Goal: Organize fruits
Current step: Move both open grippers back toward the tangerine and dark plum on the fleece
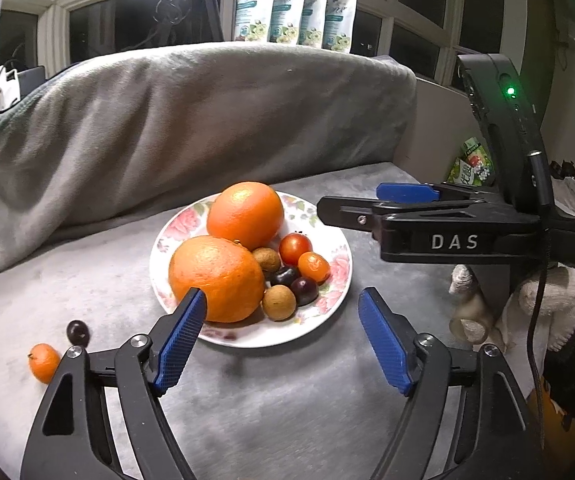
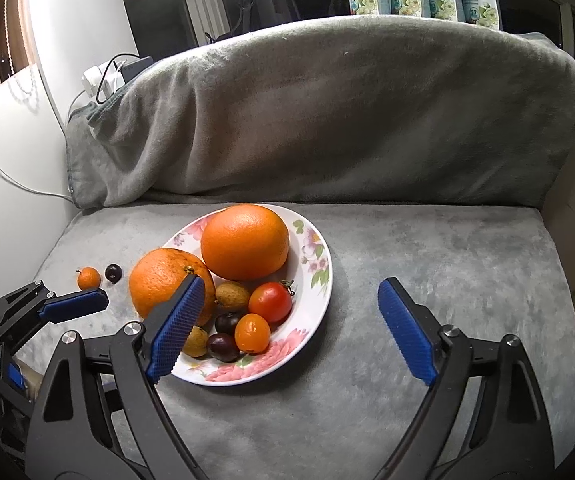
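On the grey plush seat: white floral ceramic plate (image 2: 319,248) bearing two large oranges (image 2: 244,241), small fruits. Beside it, small kumquat (image 1: 43,362), dark grape (image 1: 77,332). Left gripper (image 1: 283,312) and right gripper (image 2: 287,300): spread wide, empty.

Bare cushion (image 2: 427,248) right of plate (image 2: 319,280) — blanket (image 2: 327,120) blocks behind.

— How stood the left black gripper with blue ribbed pads (image 1: 281,308)?
— Jaws spread wide, gripping nothing, angled downward.
— The matching right gripper (image 2: 289,300)?
— Likewise agape, empty, a white-gloved hand (image 1: 543,300) beneath it.
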Demonstrator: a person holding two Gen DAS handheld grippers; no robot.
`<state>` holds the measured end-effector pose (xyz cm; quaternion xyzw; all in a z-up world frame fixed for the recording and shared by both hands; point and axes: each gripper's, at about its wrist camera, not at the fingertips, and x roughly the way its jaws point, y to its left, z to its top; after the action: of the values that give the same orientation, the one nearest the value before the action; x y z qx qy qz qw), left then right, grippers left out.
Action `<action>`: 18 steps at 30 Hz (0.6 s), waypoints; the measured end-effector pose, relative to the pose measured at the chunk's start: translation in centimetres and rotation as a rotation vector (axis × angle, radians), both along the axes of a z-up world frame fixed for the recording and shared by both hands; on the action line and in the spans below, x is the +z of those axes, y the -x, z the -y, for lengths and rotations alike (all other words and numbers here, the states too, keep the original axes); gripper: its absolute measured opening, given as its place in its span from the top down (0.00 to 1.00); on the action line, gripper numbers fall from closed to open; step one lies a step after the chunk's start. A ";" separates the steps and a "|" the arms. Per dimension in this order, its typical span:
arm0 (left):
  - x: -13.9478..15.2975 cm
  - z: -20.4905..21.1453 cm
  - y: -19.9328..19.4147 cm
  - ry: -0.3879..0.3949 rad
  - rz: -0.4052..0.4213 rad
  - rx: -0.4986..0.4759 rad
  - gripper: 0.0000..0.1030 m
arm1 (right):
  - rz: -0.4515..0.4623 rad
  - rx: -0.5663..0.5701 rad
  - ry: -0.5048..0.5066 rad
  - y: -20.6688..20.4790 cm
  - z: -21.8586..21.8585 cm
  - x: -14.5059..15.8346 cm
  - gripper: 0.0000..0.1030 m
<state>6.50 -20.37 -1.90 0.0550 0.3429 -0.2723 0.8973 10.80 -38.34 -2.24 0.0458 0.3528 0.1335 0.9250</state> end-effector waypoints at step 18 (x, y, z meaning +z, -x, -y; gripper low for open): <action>1.6 -3.3 1.3 0.014 0.043 0.052 0.22 | 0.037 0.007 -0.038 2.0 -2.0 2.4 0.12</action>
<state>5.17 -17.02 -0.31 0.0457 0.3228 -0.2502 0.9117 8.85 -36.34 0.18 0.0597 0.3332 0.1445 0.9298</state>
